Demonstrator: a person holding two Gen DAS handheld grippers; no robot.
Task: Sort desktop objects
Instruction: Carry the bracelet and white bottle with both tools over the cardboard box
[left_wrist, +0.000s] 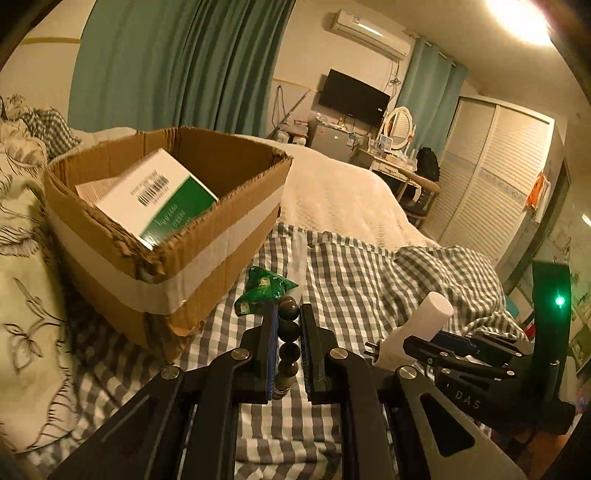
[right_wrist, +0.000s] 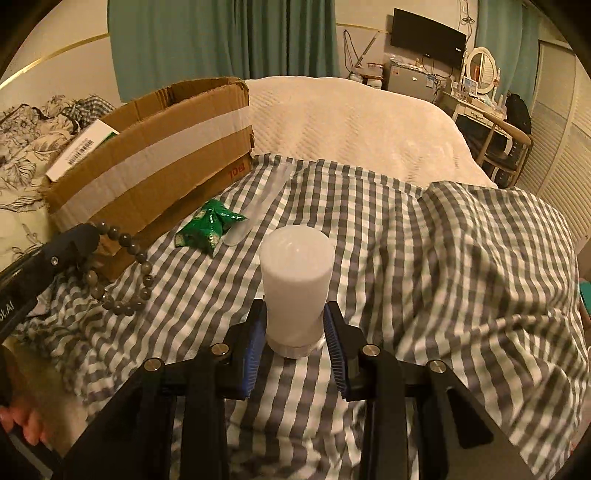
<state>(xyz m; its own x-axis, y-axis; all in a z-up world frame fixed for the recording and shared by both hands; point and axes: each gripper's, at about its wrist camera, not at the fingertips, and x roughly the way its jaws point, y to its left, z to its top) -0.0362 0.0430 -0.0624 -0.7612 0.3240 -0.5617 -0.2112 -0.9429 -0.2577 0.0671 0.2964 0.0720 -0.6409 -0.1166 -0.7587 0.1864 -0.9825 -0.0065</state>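
Beaded bracelet (left_wrist: 288, 341) is clamped in the left hand-held gripper (left_wrist: 289, 317), the dark beads strung in a line between the pads with the loop hanging below, as the right wrist view confirms. White cylindrical container (right_wrist: 295, 284) is grasped in the right hand-held gripper (right_wrist: 295, 325), its body standing forward out of the jaws, long axis roughly along the fingers. Both items are carried clear of the bed (right_wrist: 424, 258), which has a grey checked cover.

Cardboard box (left_wrist: 177, 236) stands ahead and to the left of both grippers, its top open, with a white and green carton (left_wrist: 159, 195) already leaning inside. The left hand is the nearer one; the box's near corner lies just beyond its fingertips. The right hand is further off, with the left gripper between it and the box.

Obstructions: the box rim is torn and uneven along the near wall and stands higher than the bed surface, so either load must pass over it. A green foil packet (left_wrist: 264, 291) and a clear plastic piece (right_wrist: 258, 210) lie on the cover just beside the box's near wall, not yet sorted. Open room over the box interior appears adequate towards its right half; the carton takes up the left. In my judgement the hanging loop may snag on the torn rim if carried low.
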